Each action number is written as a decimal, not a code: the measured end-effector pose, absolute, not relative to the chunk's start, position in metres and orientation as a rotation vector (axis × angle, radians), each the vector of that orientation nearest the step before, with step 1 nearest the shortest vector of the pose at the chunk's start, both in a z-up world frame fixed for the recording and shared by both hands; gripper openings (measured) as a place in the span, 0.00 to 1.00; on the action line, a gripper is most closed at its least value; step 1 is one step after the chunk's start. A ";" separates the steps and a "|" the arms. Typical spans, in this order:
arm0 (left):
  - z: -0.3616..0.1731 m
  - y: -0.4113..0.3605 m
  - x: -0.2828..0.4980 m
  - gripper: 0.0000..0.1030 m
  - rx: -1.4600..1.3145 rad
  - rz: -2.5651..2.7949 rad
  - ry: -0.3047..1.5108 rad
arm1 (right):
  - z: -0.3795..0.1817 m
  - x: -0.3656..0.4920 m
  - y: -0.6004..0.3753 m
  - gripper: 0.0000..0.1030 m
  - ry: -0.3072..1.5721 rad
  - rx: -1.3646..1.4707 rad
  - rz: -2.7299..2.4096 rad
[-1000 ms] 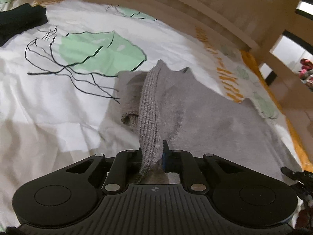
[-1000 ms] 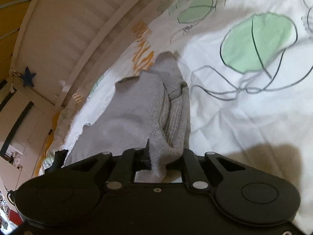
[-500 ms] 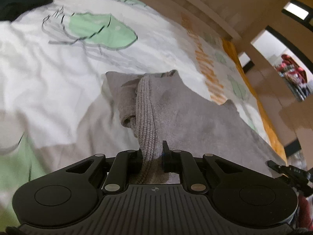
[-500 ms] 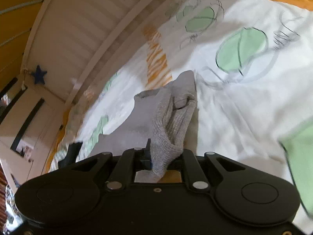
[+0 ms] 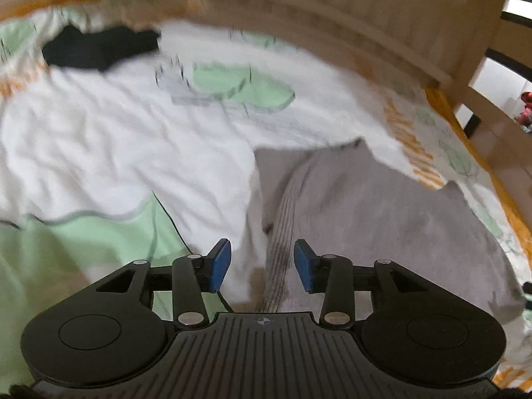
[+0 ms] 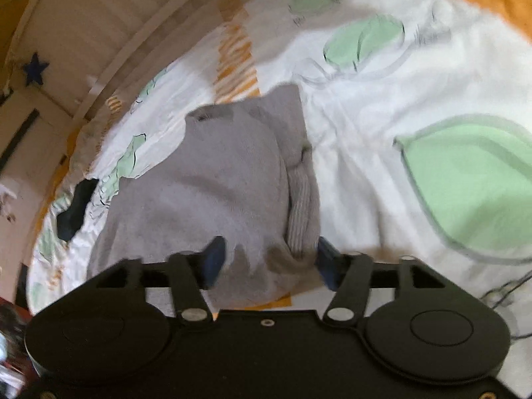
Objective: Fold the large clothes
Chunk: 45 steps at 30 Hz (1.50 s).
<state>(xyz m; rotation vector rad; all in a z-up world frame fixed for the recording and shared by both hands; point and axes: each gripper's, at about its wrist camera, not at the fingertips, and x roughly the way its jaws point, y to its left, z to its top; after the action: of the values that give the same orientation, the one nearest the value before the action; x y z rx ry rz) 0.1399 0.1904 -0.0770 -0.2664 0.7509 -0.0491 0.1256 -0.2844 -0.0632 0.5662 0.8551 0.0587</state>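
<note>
Spreading across both views is your work surface, the bedsheet (image 5: 99, 153), white with big green leaf prints, and a wooden bed frame (image 5: 382, 33) curves along the top of the left wrist picture. On it lies your grey garment (image 5: 382, 226), filling the centre and lower right of the left view and the centre left of the right view (image 6: 206, 193). It looks doubled over already, its far edge bunched rather than square against the sheet. A black garment (image 5: 99, 50) waits in the upper left of the left view, well apart from the grey one.

Now down to the small stuff. A ribbed hem (image 5: 282, 249) runs toward the bottom centre of the left view, right into the gap of your left gripper (image 5: 262, 264). Those jaws are opening, blue pads clear of the cloth on both sides, so nothing is gripped there. Your right gripper (image 6: 269, 259) is opening too; the ribbed edge (image 6: 301, 219) lies between its jaws, near the right-hand one, but no pad seems to press on it.

My read: one fold is laid and you are letting go of it. What is left, by the look of it, is squaring that rumpled far edge, at least one more fold to make a compact bundle, and then the black piece.
</note>
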 end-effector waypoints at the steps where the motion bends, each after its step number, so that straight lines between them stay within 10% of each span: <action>1: -0.070 0.187 0.138 0.44 -0.245 -0.050 0.730 | -0.057 0.124 -0.284 0.71 0.833 0.529 0.047; 29: -0.093 0.008 0.233 0.62 -0.092 -0.272 0.821 | -0.108 0.230 -0.303 0.84 0.831 0.492 0.141; 37: -0.119 -0.016 0.237 0.91 0.064 -0.260 0.830 | -0.111 0.230 -0.299 0.93 0.815 0.462 0.177; 45: -0.125 -0.020 0.225 0.98 0.075 -0.241 0.760 | -0.109 0.230 -0.299 0.99 0.828 0.473 0.215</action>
<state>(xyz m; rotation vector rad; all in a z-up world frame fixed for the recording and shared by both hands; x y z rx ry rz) 0.2248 -0.0199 -0.1253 0.0746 0.7603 -0.2410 0.2303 -0.2993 -0.1092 0.4726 0.8281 0.2150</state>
